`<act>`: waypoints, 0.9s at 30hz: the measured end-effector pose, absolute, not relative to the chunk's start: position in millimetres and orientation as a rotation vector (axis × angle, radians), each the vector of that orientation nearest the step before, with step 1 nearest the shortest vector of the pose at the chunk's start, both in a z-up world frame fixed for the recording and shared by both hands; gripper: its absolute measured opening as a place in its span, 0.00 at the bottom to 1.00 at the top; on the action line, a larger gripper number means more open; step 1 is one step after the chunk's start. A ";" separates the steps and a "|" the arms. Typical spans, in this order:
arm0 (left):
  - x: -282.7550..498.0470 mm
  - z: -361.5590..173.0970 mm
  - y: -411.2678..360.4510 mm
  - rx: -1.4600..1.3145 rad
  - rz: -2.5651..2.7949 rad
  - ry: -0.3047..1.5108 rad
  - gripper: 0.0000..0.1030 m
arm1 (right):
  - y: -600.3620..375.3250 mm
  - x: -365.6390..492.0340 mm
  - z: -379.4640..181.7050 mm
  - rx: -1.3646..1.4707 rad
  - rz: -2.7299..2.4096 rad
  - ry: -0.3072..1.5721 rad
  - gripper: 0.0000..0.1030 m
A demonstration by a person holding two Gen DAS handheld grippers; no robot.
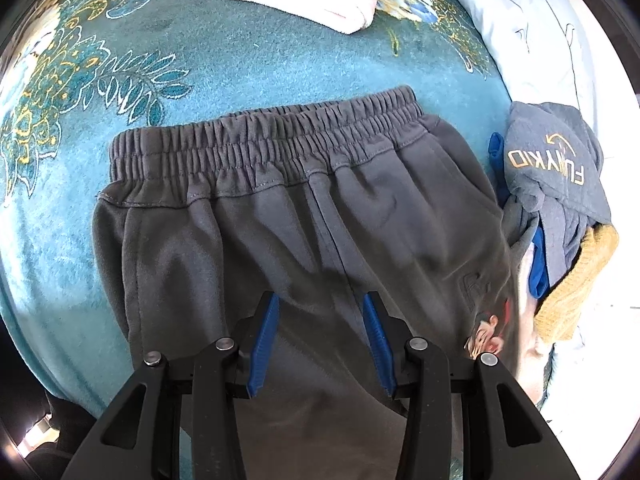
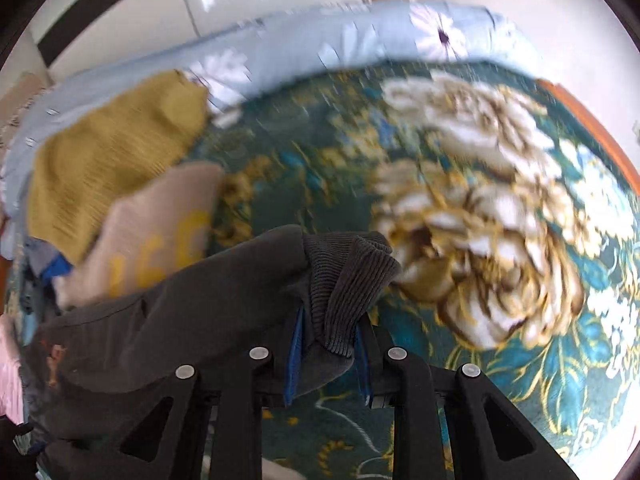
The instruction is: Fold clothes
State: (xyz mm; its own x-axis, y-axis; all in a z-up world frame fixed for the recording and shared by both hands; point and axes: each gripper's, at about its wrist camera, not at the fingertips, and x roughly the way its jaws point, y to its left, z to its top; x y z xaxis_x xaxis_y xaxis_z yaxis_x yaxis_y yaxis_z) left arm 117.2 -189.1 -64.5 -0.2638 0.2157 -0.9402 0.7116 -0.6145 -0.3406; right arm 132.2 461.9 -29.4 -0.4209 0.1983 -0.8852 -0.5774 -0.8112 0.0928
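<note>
While the teal floral blanket (image 1: pixel 248 60) fills both views, the grey sweatpants (image 1: pixel 280 216) lie flat across the centre of the left wrist frame, waistband toward the top. At the right edge sits a heap of clothes (image 1: pixel 560 184). Lower centre, the left gripper (image 1: pixel 320 344) hovers over the pants, jaws apart. Right wrist view is blurred: the right gripper (image 2: pixel 326 356) has its jaws clamped on the ribbed cuff (image 2: pixel 348 280).

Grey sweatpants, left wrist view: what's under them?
The grey elastic-waist sweatpants lie flat on the teal floral plush blanket, which shows on three sides. Their right edge touches the mixed clothes pile; whatever lies beneath is covered.
</note>
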 end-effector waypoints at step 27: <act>83.6 -30.4 -190.7 1.499 -2.168 1.091 0.43 | 462.8 125.7 29.1 -1.239 2.324 0.895 0.40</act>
State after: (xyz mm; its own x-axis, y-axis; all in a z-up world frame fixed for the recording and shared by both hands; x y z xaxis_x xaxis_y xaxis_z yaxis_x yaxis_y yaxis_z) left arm 83.6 -190.7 -30.4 -0.4175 0.1773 -0.8912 0.6101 -0.6721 -0.4196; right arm 125.7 462.8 29.1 -0.5516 0.0168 -0.8340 -0.5719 -0.7354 0.3634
